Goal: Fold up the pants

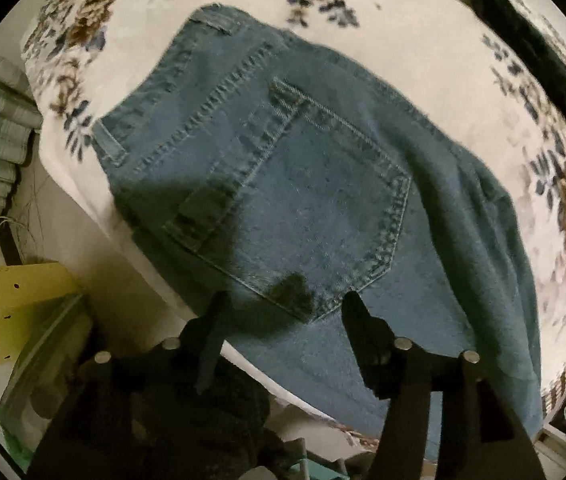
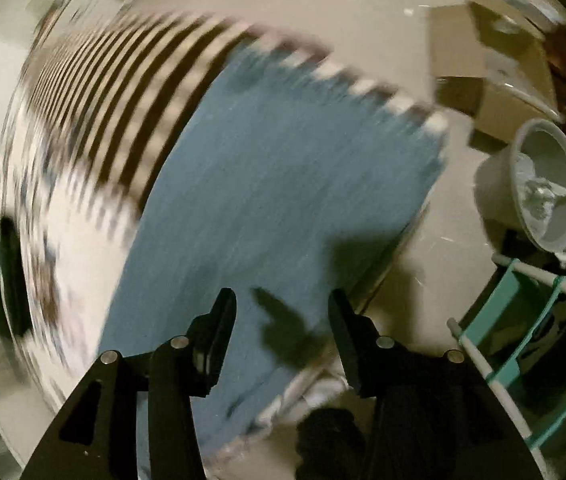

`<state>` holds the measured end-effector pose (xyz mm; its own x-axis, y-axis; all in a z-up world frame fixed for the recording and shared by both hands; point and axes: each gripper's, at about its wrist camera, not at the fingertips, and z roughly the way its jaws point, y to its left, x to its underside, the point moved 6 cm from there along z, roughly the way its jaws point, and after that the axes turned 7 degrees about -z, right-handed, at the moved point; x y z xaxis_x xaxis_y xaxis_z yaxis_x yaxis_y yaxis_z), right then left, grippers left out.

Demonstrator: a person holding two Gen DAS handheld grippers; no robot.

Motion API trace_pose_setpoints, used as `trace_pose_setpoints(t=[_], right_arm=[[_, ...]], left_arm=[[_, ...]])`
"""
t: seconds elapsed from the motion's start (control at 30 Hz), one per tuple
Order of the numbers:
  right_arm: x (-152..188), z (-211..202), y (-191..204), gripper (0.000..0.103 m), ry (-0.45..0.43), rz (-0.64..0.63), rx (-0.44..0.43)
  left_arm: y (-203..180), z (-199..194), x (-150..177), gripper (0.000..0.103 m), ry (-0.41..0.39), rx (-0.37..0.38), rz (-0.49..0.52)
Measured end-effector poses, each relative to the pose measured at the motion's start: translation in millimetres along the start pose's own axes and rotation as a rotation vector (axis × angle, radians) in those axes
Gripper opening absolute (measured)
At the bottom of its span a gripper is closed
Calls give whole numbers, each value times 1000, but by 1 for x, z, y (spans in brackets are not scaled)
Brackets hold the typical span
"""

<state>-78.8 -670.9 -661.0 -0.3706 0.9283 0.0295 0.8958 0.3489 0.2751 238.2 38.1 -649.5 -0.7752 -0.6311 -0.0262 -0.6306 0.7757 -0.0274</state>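
Two spread grippers [image 1: 285,300], one jeans [image 1: 283,184].

Floral-covered bed [image 1: 423,40] (dimly lit), white bucket [image 2: 547,188] on floor.

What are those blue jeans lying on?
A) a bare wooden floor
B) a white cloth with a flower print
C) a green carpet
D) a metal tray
B: in the left wrist view the jeans lie spread, back pocket up, on a white cloth printed with brown and blue flowers.

No legible text or labels anywhere.
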Motion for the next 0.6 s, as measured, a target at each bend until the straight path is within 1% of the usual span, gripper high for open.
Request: trace_pose_setpoints(t=[0.07,0.17,0.2,0.27,0.3,0.33,0.37,0.4,0.47,0.53,0.6], right_arm=[[-22,-5,-24,50,-39,76,12],[-42,-9,-47,50,-82,136,49],[-48,-8,-54,50,-89,145,56],[-53,1,-57,50,-77,148,73],[-56,5,-60,48,-75,152,63],[-56,7,-56,42,-89,142,59],[-55,6,-50,14,-98,105,82],[-51,3,-41,8,-117,54,117],[-49,-14,-25,5,-179,-40,145],[-51,-35,-20,5,-236,-80,146],[-55,-49,-21,4,-268,-85,133]], left_arm=[[-4,4,6,55,-1,-16,18],[-13,11,11,55,-17,-41,59],[-18,14,13,55,-19,-48,74],[-27,19,15,55,-15,-59,92],[-32,22,16,55,-12,-63,102],[-34,24,16,55,-10,-66,111],[-37,26,20,55,-9,-71,120],[-39,26,22,55,-11,-74,129],[-48,29,25,55,-11,-84,149],[-54,30,30,55,-4,-83,159],[-47,30,38,55,-1,-88,164]])
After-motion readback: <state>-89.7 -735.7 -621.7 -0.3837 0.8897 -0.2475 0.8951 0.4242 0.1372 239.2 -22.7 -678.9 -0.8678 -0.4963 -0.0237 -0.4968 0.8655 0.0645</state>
